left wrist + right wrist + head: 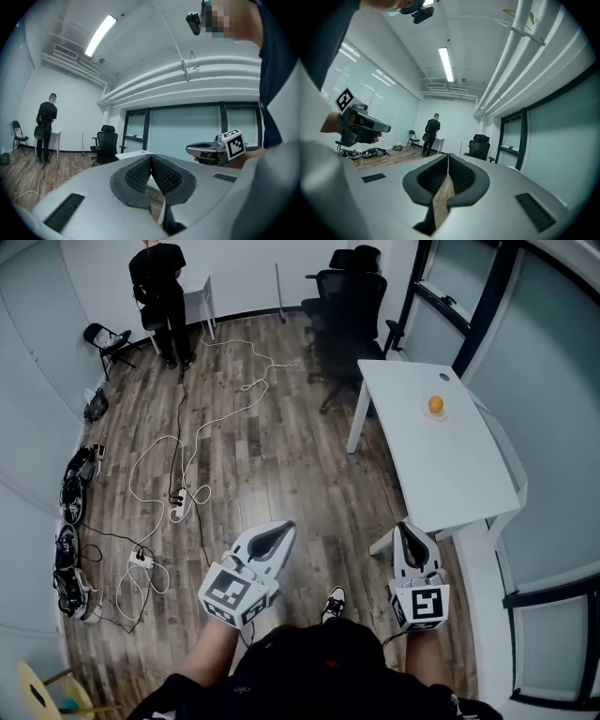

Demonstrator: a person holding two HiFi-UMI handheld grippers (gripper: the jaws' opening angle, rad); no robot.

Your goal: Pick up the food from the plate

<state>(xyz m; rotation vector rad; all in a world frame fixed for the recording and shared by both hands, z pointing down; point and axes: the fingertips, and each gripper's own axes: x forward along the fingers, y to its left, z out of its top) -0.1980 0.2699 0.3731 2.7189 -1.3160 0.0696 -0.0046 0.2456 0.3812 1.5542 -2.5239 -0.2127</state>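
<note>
On the white table (pixel 441 474), round orange food (pixel 436 404) rests on a plate (pixel 433 416).

A small, round, orange piece of food (pixel 436 405) sits whole in the middle of a little pale plate (pixel 435 416). The plate lies flat on the white table (pixel 441 465), towards its far end, at about two o'clock in the head view.

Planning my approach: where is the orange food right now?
Head view, upper right: the food sits on a small plate on the white table, beyond the right gripper.
</note>
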